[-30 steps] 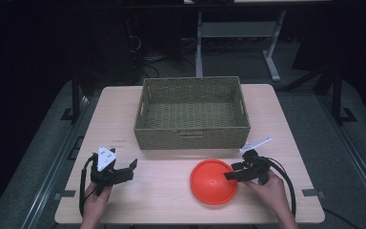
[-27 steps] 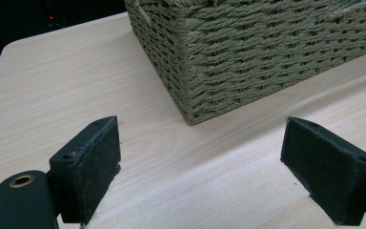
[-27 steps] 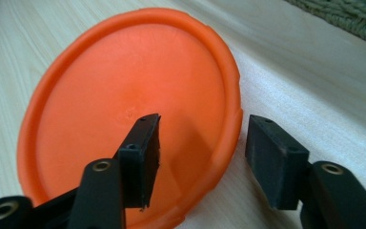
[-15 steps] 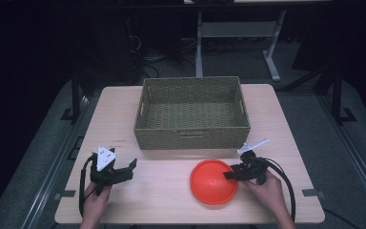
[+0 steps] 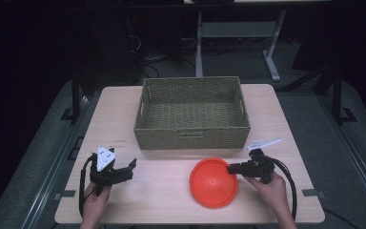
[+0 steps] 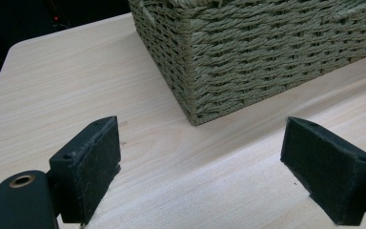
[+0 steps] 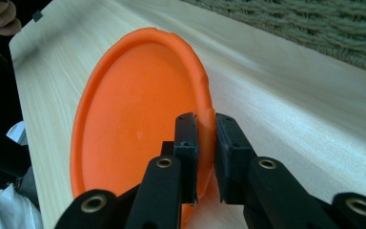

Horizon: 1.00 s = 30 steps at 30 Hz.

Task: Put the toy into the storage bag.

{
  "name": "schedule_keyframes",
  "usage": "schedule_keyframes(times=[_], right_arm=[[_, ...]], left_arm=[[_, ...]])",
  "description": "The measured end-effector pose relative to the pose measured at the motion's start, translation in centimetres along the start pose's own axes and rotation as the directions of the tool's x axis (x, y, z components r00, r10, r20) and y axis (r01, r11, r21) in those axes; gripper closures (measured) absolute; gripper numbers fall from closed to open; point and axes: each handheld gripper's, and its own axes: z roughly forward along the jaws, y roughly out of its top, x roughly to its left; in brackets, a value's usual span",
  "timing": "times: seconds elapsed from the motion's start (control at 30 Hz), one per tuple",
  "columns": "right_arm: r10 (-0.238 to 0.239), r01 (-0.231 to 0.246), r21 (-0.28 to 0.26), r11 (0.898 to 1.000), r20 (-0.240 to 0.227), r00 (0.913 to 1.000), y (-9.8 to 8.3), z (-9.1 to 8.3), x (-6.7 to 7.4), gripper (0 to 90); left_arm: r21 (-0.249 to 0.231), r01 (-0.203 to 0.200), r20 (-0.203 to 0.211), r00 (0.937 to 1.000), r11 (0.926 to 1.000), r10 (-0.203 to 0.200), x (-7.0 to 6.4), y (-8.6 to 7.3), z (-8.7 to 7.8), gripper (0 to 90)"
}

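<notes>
Orange plate (image 5: pixel 213 182) lies on the tabletop (image 5: pixel 162 200), near the front edge, just in front of the woven basket (image 5: pixel 192 113) and apart from it. Right tongs (image 5: pixel 234 168) have just been closing; the jaws now pinch the plate's right rim between them, seen close in the right gripper view (image 7: pixel 205 143). Left tongs (image 5: pixel 123 171) sit at the front left, well apart from the plate, jaws spread wide with nothing between them, pointed toward the basket's corner (image 6: pixel 190 67).
</notes>
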Motion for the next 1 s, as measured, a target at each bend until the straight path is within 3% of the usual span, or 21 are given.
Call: schedule_keyframes(times=[0.2, 0.5, 1.0], right_arm=[[-0.018, 0.018, -0.008, 1.0, -0.004, 0.9998, 0.7, -0.6, 1.0, 81.5], [-0.008, 0.007, -0.035, 0.999, -0.029, 0.9996, 0.9, -1.8, 1.1, 81.8], [-0.036, 0.035, -0.045, 0.998, -0.006, 0.9994, 3.2, -4.1, 2.5, 81.9]], left_arm=[[-0.002, 0.001, -0.003, 1.0, 1.0, -0.001, 0.0, 0.0, 0.0, 12.7], [-0.001, 0.0, -0.006, 1.0, 1.0, 0.0, 0.0, 0.0, 0.0, 12.8], [-0.011, -0.007, -0.002, 1.0, 0.9999, 0.007, 0.0, 0.0, -0.1, 12.7]])
